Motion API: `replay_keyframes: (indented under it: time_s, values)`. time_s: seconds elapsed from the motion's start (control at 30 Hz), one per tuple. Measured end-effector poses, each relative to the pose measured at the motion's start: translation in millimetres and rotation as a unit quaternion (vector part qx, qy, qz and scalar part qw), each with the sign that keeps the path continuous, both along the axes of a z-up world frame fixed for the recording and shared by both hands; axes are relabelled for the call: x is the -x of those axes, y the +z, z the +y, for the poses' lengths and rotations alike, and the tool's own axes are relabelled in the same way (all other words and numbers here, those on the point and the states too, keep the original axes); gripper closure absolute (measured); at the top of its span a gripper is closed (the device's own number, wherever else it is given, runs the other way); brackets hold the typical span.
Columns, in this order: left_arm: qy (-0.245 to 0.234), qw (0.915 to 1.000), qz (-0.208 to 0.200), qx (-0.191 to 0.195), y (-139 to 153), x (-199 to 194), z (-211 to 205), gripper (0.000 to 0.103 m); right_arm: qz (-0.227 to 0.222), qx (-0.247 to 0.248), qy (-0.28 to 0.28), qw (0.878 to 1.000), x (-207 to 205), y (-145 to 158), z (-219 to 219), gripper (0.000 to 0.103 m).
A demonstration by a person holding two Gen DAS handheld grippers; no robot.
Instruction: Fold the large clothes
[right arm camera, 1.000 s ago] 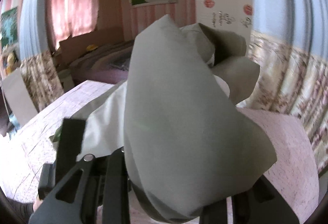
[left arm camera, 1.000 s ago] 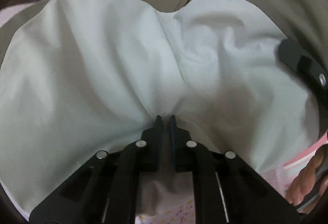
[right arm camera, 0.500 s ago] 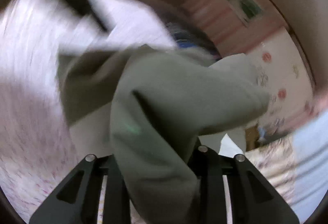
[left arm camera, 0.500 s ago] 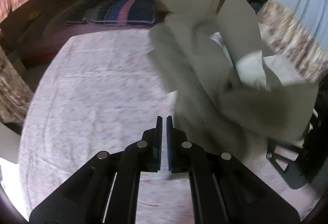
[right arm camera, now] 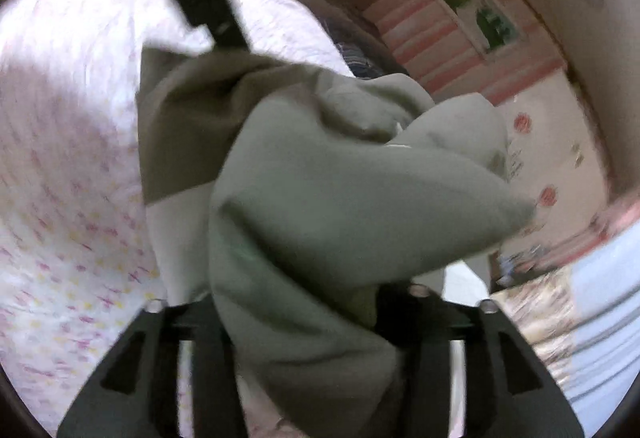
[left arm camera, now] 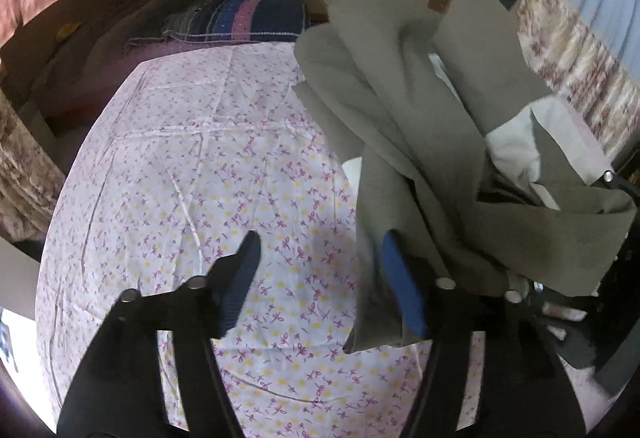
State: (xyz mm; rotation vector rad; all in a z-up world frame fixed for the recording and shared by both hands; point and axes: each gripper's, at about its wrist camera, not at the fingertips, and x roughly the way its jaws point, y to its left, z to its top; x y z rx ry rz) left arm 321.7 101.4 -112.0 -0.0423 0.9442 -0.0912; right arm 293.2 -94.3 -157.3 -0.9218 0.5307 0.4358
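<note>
grey-green garment (left arm camera: pixel 404 125) bunched, pale lining showing; left gripper (left arm camera: pixel 318 258) just opened empty, right gripper (right arm camera: pixel 304 302) unclear.

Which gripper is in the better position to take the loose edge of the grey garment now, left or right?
Left, probably. The left gripper has just opened, nothing between its fingers, and the grey garment hangs right beside it. The right gripper, jaws just widened, is buried in the bunched cloth.

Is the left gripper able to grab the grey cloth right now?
Probably yes. The left gripper has just been opening its jaws, and they stand wide with only the flowery sheet between them. The grey cloth hangs right against one jaw, with nothing blocking it.
</note>
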Motion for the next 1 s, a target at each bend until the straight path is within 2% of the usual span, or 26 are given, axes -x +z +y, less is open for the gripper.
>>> replay_keyframes:
  time_s: [0.03,0.07,0.2,0.23,0.27,0.33,0.4,0.43,0.5,0.57,0.67,0.8,0.9,1.0]
  values:
    - [0.000,1.0000,-0.001,0.001,0.9,0.7,0.7,0.037,0.012,-0.026,0.000,1.000,2.9,9.6,-7.3,0.031]
    - [-0.002,1.0000,-0.002,0.000,2.7,1.5,-0.4,0.037,0.019,-0.055,0.003,0.998,9.3,20.8,-17.2,0.024]
    - [-0.007,0.9999,-0.013,-0.003,14.1,6.5,-8.5,0.035,0.044,-0.134,0.003,0.990,26.3,53.9,-58.6,0.023]
    - [-0.009,0.9998,-0.019,0.001,19.2,8.1,-10.2,0.031,0.048,-0.152,0.004,0.987,29.3,62.5,-67.9,0.023]
    - [-0.014,0.9995,-0.025,0.010,24.6,10.1,-12.1,0.021,0.048,-0.176,0.000,0.983,33.8,73.6,-85.3,0.023]
    - [-0.023,0.9987,-0.040,0.021,37.7,15.6,-18.5,0.015,0.050,-0.215,-0.014,0.975,36.4,87.8,-108.8,0.019]
    - [-0.041,0.9973,-0.057,0.022,52.7,19.7,-33.2,0.014,0.048,-0.273,-0.048,0.960,24.7,102.4,-146.6,0.017]
    - [-0.052,0.9964,-0.063,0.022,58.9,20.9,-41.0,0.012,0.047,-0.286,-0.065,0.955,16.2,106.2,-152.3,0.017]
    - [-0.074,0.9942,-0.073,0.027,70.6,22.6,-62.6,0.008,0.054,-0.321,-0.117,0.938,-11.5,104.3,-176.5,0.017]
    - [-0.103,0.9912,-0.075,0.037,76.2,21.4,-88.1,0.007,0.082,-0.350,-0.161,0.919,-34.5,91.0,-199.1,0.017]
    - [-0.116,0.9895,-0.081,0.028,74.6,16.7,-114.3,0.003,0.113,-0.380,-0.194,0.898,-57.4,70.2,-209.9,0.017]
    - [-0.127,0.9876,-0.056,0.073,61.5,0.0,-127.5,0.003,0.158,-0.414,-0.215,0.870,-76.1,40.6,-220.0,0.017]
    - [-0.111,0.9889,-0.053,0.084,59.1,-1.0,-121.5,0.003,0.154,-0.426,-0.213,0.866,-77.5,34.3,-225.4,0.017]
    - [-0.104,0.9894,-0.063,0.080,71.8,9.3,-115.1,0.003,0.133,-0.421,-0.222,0.870,-82.0,39.0,-232.7,0.017]
